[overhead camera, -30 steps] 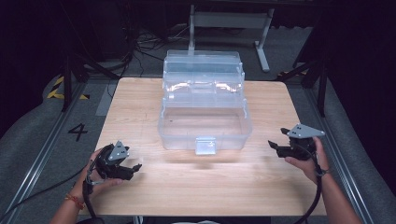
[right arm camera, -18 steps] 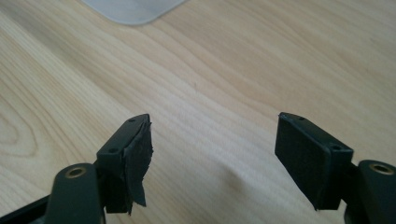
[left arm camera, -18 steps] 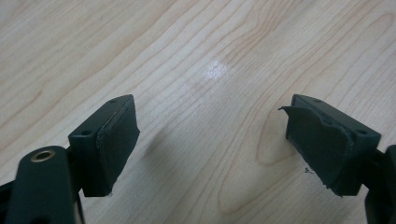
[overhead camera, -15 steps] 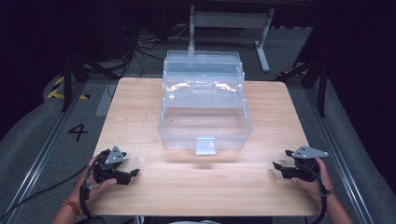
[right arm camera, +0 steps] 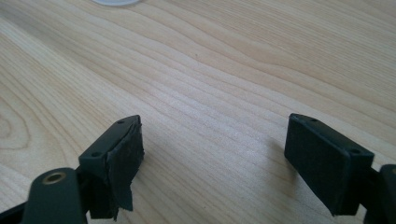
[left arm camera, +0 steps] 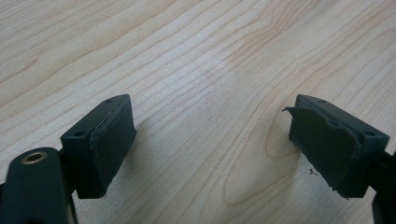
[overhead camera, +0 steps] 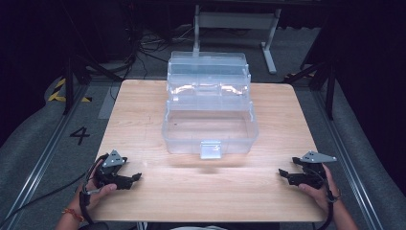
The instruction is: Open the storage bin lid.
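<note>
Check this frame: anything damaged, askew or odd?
Pad wear: the left tongs have a ragged, peeling pad, and a pad on the right tongs is torn at its edge. The clear box sits square on the table, open.

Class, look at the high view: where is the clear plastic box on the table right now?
The clear plastic box sits mid-table toward the far edge, lid open, its latch facing the person.

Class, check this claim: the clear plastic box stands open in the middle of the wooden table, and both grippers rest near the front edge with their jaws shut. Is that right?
Not quite. The box and table are as described, but both gripper views show the left gripper and right gripper with jaws open, empty.
</note>
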`<state>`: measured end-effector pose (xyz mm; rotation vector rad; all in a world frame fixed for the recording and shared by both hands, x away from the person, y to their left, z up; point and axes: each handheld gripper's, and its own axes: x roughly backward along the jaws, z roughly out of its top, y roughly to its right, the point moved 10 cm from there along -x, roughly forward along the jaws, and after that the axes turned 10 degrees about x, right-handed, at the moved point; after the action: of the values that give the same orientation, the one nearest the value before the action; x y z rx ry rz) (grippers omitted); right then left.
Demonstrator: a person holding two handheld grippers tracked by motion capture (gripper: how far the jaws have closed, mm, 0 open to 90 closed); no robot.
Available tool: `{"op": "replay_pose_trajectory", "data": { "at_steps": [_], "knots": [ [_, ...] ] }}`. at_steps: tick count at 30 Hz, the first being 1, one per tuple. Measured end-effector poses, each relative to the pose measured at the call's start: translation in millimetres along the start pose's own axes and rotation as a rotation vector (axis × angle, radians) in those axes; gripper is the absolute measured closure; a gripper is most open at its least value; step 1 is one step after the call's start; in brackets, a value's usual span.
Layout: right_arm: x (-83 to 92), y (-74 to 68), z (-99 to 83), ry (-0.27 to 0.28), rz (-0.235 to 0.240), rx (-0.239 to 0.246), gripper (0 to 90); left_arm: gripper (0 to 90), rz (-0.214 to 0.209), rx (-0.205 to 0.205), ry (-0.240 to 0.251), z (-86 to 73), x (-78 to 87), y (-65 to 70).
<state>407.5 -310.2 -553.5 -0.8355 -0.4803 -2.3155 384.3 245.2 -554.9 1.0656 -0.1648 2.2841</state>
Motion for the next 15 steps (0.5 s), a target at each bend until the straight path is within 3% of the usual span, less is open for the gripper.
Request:
{"op": "replay_pose_trajectory", "data": {
  "at_steps": [1,3,15],
  "knots": [
    [-0.1,0.1,0.0,0.000,0.000,0.001,20.0,14.8,0.007,-0.018,-0.004,0.2,0.9,-1.6],
    [-0.1,0.1,0.0,0.000,-0.001,0.001,20.1,14.8,0.009,0.003,0.001,-0.4,0.8,-0.8],
    [0.0,0.0,0.0,0.000,0.000,0.000,20.1,12.6,0.014,0.002,-0.008,0.6,-0.1,-2.4]
  ]
}}
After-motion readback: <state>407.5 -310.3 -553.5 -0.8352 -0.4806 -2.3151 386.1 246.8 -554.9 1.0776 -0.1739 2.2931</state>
